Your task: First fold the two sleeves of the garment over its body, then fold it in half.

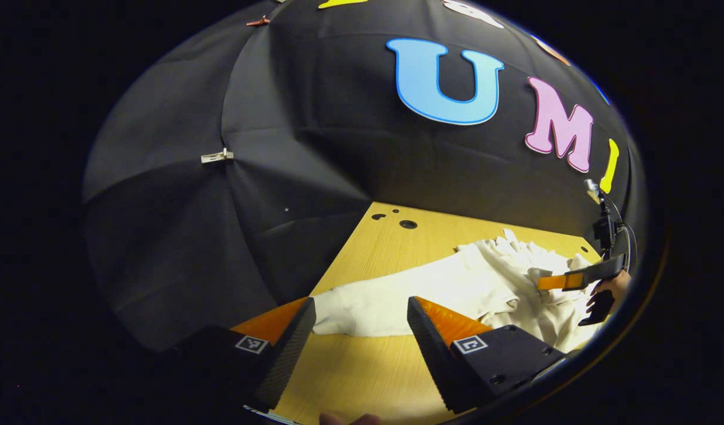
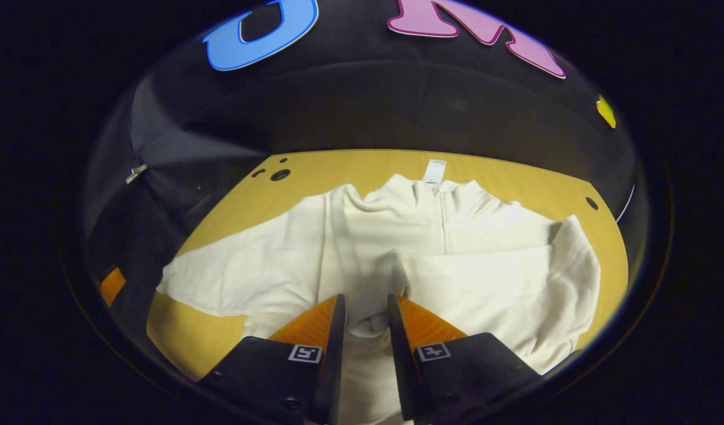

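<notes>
Your left hand-held gripper (image 1: 357, 321) is hovering released before the outstretched sleeve (image 1: 391, 295) of the cream fleece zip garment (image 2: 433, 248); your right hand-held gripper (image 2: 365, 313) is grasping the folded sleeve's cuff (image 2: 368, 321) at lower centre, over the wooden desk (image 2: 515, 177).

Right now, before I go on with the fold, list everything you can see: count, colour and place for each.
Garment: one, cream-white, zip at the collar, spread across the table.
Folded sleeve: one, white, already laid across the body, its cuff between the right gripper's fingers.
Spread sleeve: one, white, lying flat on the table toward the left gripper, not yet folded.
Neck tag: one, white, on the wood at the far end of the collar.
Table: one, light wood, a few holes near its far corners.
Clip: one, pale, on the booth cloth.
Left gripper: fingers wide apart, above the sleeve's cuff end.
Right gripper: fingers close together, cuff fabric between them; whether they press it is unclear.
</notes>
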A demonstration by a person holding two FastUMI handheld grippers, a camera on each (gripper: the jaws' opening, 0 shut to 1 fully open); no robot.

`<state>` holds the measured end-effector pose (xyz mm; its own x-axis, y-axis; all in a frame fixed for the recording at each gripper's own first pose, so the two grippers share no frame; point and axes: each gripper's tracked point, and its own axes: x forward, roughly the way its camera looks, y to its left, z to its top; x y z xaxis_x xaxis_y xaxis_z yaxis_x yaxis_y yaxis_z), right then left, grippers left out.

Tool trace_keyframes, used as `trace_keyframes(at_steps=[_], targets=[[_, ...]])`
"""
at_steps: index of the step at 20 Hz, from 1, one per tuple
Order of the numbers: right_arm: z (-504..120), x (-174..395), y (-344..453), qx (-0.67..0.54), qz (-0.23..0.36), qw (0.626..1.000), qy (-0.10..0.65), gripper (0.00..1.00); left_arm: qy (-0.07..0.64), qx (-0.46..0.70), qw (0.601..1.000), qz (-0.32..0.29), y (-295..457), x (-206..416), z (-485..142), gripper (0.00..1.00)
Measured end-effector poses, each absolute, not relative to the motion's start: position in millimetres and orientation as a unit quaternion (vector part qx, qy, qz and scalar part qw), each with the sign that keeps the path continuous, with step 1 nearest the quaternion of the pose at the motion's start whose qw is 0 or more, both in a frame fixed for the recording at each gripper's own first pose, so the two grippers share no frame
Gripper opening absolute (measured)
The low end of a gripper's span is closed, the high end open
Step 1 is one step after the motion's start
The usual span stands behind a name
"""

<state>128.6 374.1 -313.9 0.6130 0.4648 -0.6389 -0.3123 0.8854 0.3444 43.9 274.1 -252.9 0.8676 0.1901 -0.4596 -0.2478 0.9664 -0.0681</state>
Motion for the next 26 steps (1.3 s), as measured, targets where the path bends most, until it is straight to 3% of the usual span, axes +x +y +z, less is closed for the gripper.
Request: trace_keyframes(at_steps=[3, 6, 8, 9, 10, 17, 23, 25, 26], targets=[[-287, 116, 393, 0.125, 0.285, 0.882, 0.353, 0.5, 0.243, -0.058, 0.961, 0.122, 283, 53, -269, 0.97], [-270, 101, 377, 0.11, 0.302, 0.886, 0.334, 0.63, 0.257, -0.06, 0.957, 0.125, 289, 65, -288, 0.97], [-263, 95, 354, 0.105, 0.289, 0.893, 0.329, 0.64, 0.267, -0.06, 0.952, 0.136, 297, 72, -301, 0.97], [-258, 91, 343, 0.106, 0.281, 0.896, 0.326, 0.55, 0.271, -0.062, 0.95, 0.141, 300, 75, -307, 0.97], [-253, 87, 330, 0.108, 0.272, 0.9, 0.324, 0.64, 0.28, -0.062, 0.947, 0.142, 303, 80, -314, 0.97], [-244, 56, 231, 0.096, 0.193, 0.926, 0.31, 0.64, 0.353, -0.086, 0.919, 0.155, 308, 82, -369, 0.97], [-238, 25, 170, 0.083, 0.143, 0.937, 0.308, 0.64, 0.367, -0.062, 0.917, 0.145, 311, 90, -377, 1.0], [-235, 15, 164, 0.08, 0.137, 0.939, 0.306, 0.64, 0.367, -0.061, 0.92, 0.125, 303, 96, -378, 0.96], [-235, 12, 160, 0.081, 0.135, 0.939, 0.305, 0.64, 0.364, -0.054, 0.922, 0.118, 299, 100, -377, 0.77]])
